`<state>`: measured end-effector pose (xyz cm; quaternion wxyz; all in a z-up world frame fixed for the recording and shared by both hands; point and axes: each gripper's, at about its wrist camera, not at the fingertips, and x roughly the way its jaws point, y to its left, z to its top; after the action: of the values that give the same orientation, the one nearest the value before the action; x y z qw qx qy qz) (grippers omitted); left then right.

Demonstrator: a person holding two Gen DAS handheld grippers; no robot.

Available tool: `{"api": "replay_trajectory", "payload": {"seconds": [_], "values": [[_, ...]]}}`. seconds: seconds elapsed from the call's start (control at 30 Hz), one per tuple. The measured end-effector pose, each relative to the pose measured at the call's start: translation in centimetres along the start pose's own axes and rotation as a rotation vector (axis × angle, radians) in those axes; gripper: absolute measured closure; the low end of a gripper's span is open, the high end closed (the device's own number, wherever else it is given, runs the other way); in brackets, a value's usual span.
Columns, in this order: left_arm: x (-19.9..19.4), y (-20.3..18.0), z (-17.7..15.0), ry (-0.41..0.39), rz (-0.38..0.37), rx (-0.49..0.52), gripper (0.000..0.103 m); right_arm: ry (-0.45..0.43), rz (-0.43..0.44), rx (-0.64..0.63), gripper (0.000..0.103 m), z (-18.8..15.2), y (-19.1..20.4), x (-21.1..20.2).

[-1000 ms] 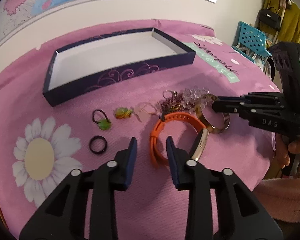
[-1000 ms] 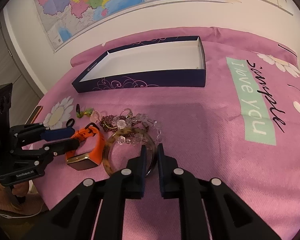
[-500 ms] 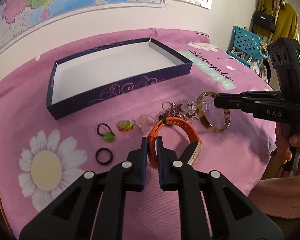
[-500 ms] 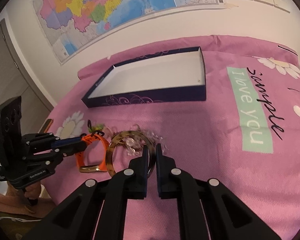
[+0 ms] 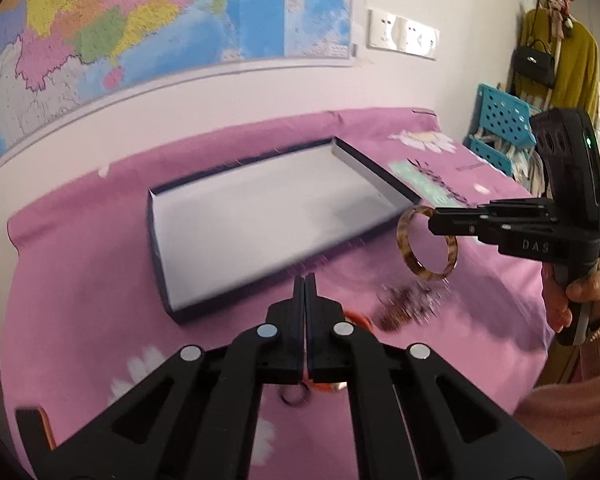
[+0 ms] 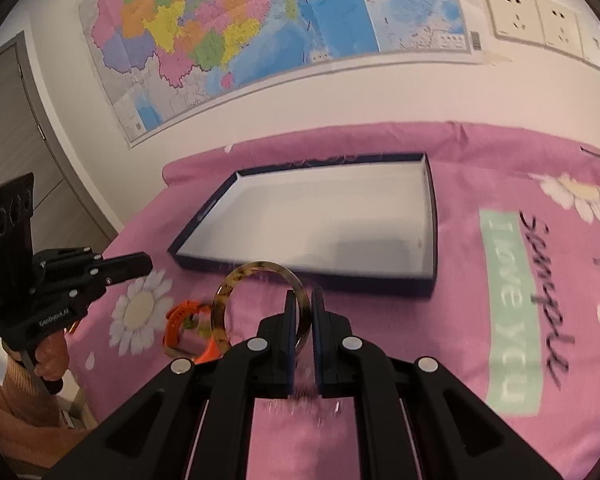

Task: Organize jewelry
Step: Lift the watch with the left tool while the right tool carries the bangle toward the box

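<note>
So far nothing is seen inside the box [image 6: 324,216] | a bangle [image 6: 260,304] is clamped in the right gripper [image 6: 301,312], raised near the box's front wall | left gripper [image 5: 305,292] is pressed closed, what it holds cannot be told | orange band [image 6: 180,320] and beads [image 5: 408,304] are left on the cloth [image 6: 480,320].

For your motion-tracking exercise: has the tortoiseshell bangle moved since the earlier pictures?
Yes. The right gripper has lifted the tortoiseshell bangle off the pink cloth, up and toward the navy box.
</note>
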<state>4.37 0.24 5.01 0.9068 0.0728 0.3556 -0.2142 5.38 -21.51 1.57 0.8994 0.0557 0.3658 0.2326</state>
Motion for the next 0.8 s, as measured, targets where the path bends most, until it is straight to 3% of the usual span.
{"api": "replay_trajectory", "payload": {"seconds": [0.17, 0.3, 0.47, 0.63, 0.8], "values": [[0.7, 1.3, 0.5, 0.015, -0.020, -0.006, 0.102, -0.003, 0.002, 0.000, 0.097, 0.9, -0.2, 1.0], [1.3, 1.1, -1.4, 0.066, -0.056, 0.002, 0.087, 0.015, 0.006, 0.011, 0.097, 0.5, -0.5, 1.6], [3.0, 0.8, -4.1, 0.166, -0.058, -0.019, 0.085, 0.028, 0.008, 0.012, 0.097, 0.2, -0.5, 2.2], [3.2, 0.8, -4.9, 0.167, -0.072, -0.047, 0.075, 0.045, 0.017, 0.012, 0.097, -0.3, -0.3, 2.8], [3.3, 0.6, -5.1, 0.173, -0.059, -0.044, 0.077, 0.055, 0.021, 0.020, 0.097, -0.7, -0.3, 3.2]]}}
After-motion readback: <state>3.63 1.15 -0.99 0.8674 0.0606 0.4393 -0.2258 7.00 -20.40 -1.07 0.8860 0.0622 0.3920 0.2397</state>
